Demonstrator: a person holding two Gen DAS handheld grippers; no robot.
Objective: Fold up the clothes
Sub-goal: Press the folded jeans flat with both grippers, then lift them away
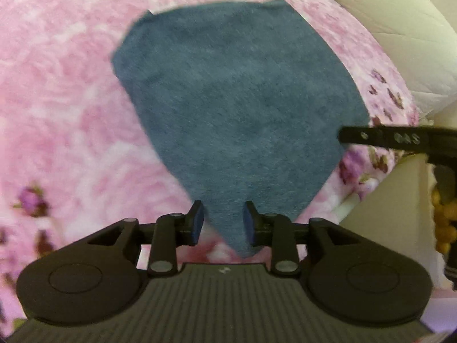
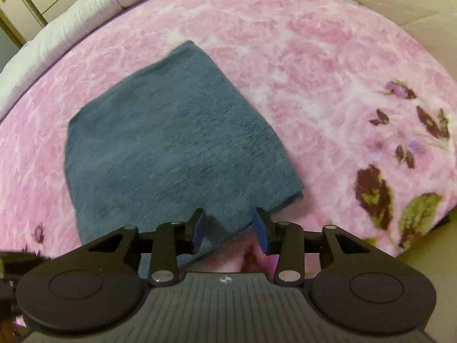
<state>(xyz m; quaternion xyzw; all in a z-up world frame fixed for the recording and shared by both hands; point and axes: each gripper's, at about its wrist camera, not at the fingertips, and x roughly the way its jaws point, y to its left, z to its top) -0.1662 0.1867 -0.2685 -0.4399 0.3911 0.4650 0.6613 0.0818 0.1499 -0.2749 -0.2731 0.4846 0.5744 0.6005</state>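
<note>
Both grippers, left (image 1: 222, 224) and right (image 2: 232, 230), hang parted over the folded blue towel (image 2: 171, 148) on a pink blanket (image 2: 328, 71), nearest corners at six o'clock between unclamped pads; soft, light cloth, probably best pinched at corners.

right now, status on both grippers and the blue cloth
Left gripper open, cloth corner between pads, not pinched. Right gripper open over near edge. Blue cloth folded, flat on pink blanket. Nothing in the way.
</note>
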